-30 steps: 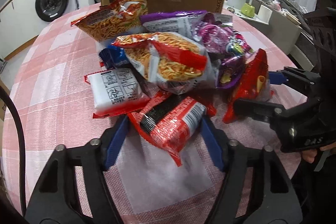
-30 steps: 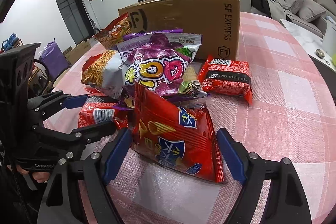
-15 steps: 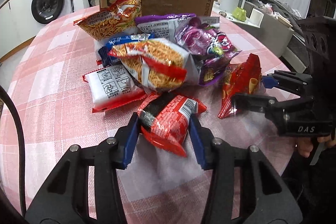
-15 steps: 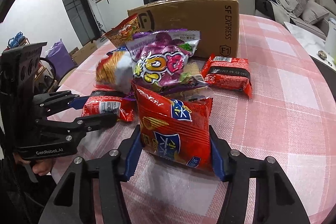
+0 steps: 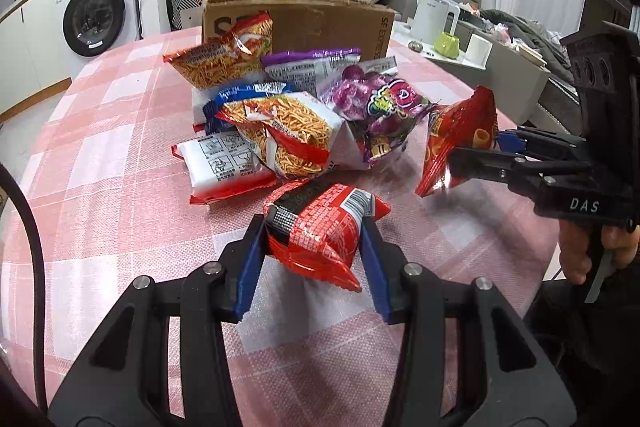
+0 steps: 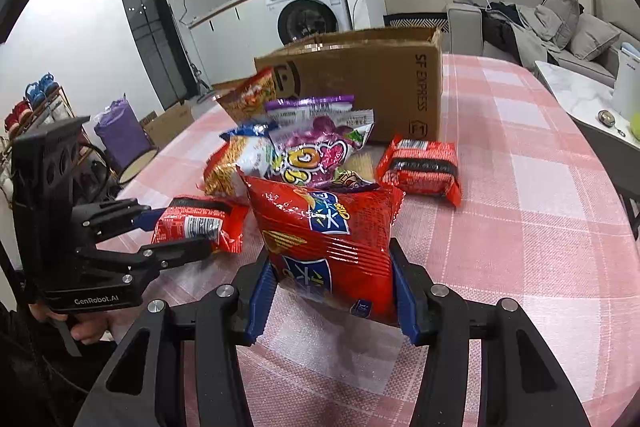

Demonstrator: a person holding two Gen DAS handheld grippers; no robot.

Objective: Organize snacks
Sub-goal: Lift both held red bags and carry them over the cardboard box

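Observation:
My left gripper is shut on a red noodle packet and holds it just above the table, in front of the snack pile. It also shows in the right wrist view. My right gripper is shut on a red chip bag and holds it upright off the table; the bag shows at the right of the left wrist view. An open cardboard box stands behind the pile.
The round table has a pink checked cloth. A second red noodle packet lies right of the pile. A white noodle packet lies at its left. Orange, purple and blue bags are heaped in the middle.
Both grippers have closed on their packets and lifted them, pulling back from the pile. The pile shifted slightly as the packets came out.

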